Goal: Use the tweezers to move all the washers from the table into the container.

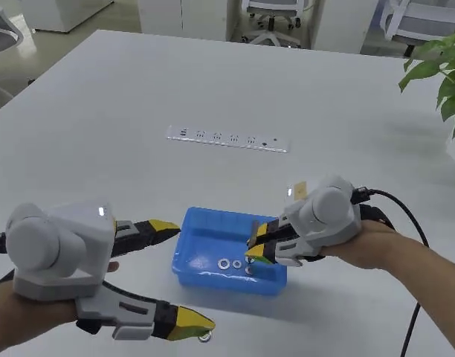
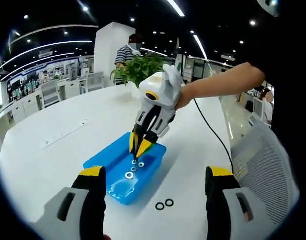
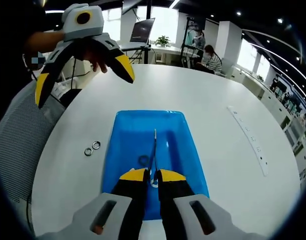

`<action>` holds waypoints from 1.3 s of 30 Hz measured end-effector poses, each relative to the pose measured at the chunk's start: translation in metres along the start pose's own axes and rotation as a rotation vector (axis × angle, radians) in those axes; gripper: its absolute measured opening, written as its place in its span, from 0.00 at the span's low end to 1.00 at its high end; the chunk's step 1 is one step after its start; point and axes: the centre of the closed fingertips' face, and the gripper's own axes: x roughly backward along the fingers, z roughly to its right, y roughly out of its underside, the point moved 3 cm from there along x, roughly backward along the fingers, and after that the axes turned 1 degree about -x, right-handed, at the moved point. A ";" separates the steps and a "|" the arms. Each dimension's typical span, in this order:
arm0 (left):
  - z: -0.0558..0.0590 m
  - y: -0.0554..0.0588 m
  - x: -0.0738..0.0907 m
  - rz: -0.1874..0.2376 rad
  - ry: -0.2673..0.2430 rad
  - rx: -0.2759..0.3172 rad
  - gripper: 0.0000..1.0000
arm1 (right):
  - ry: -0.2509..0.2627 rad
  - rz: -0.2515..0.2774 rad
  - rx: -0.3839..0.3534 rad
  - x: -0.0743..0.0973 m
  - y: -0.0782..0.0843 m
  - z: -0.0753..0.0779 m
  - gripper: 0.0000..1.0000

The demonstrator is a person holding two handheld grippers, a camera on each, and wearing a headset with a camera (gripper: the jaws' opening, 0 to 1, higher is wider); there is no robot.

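A blue container (image 1: 213, 234) sits on the white table near its front edge, with several washers (image 1: 236, 264) lying inside. My right gripper (image 1: 259, 249) hangs over its right half, shut on thin metal tweezers (image 3: 154, 147) that point down into the container (image 3: 175, 145). Whether the tips hold a washer I cannot tell. My left gripper (image 1: 179, 275) stands open to the left of the container, nothing between its fingers. Two washers (image 2: 164, 204) lie side by side on the table beside the container (image 2: 110, 167); the right gripper view has the same washers (image 3: 92, 148) to its left.
A white power strip (image 1: 227, 139) lies on the table beyond the container. A green plant (image 1: 439, 74) stands at the right edge. A black cable (image 1: 410, 223) trails from the right gripper. Office chairs stand past the far edge.
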 end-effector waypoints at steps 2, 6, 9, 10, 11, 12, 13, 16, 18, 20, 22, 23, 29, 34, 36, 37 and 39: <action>-0.004 -0.002 -0.003 0.001 0.001 -0.008 0.82 | 0.001 0.004 -0.001 0.000 -0.001 0.001 0.09; -0.012 -0.005 -0.010 -0.007 0.006 -0.030 0.69 | -0.001 0.000 0.002 0.000 -0.001 0.001 0.09; -0.017 -0.008 -0.015 -0.010 0.020 -0.052 0.61 | -0.001 0.002 0.006 0.000 -0.001 0.001 0.09; -0.019 -0.010 -0.018 -0.012 0.022 -0.059 0.60 | -0.001 0.002 0.008 -0.001 -0.001 0.001 0.09; -0.021 -0.011 -0.019 -0.010 0.025 -0.064 0.58 | -0.001 0.002 0.009 -0.001 -0.001 0.001 0.09; -0.022 -0.012 -0.021 -0.009 0.029 -0.067 0.57 | -0.002 0.002 0.009 -0.001 -0.001 0.001 0.09; -0.023 -0.014 -0.023 -0.010 0.036 -0.073 0.56 | -0.001 0.001 0.011 -0.001 -0.001 0.001 0.09; -0.026 -0.015 -0.029 -0.009 0.044 -0.089 0.53 | -0.003 0.000 0.018 -0.001 -0.001 0.000 0.09; -0.028 -0.015 -0.034 -0.014 0.049 -0.099 0.50 | -0.003 -0.001 0.021 -0.002 -0.001 0.000 0.09; -0.030 -0.015 -0.037 -0.023 0.045 -0.113 0.47 | -0.003 0.000 0.021 -0.002 -0.001 0.000 0.09; -0.032 -0.016 -0.042 -0.024 0.047 -0.121 0.43 | -0.003 0.000 0.023 -0.002 -0.001 0.000 0.09; -0.033 -0.016 -0.043 -0.023 0.049 -0.124 0.41 | -0.004 0.000 0.026 -0.002 -0.001 0.000 0.09; -0.036 -0.020 -0.056 -0.034 0.059 -0.163 0.31 | -0.008 -0.001 0.039 -0.003 -0.002 0.000 0.09; -0.041 -0.023 -0.064 -0.039 0.055 -0.190 0.24 | -0.008 0.000 0.047 -0.003 -0.002 0.000 0.10; -0.044 -0.024 -0.067 -0.041 0.051 -0.193 0.22 | -0.008 0.001 0.048 -0.003 -0.002 0.000 0.10; -0.044 -0.026 -0.069 -0.040 0.054 -0.193 0.21 | -0.009 0.002 0.049 -0.003 -0.002 0.000 0.10; -0.044 -0.030 -0.072 -0.036 0.054 -0.196 0.19 | -0.011 0.000 0.057 -0.003 -0.001 0.000 0.10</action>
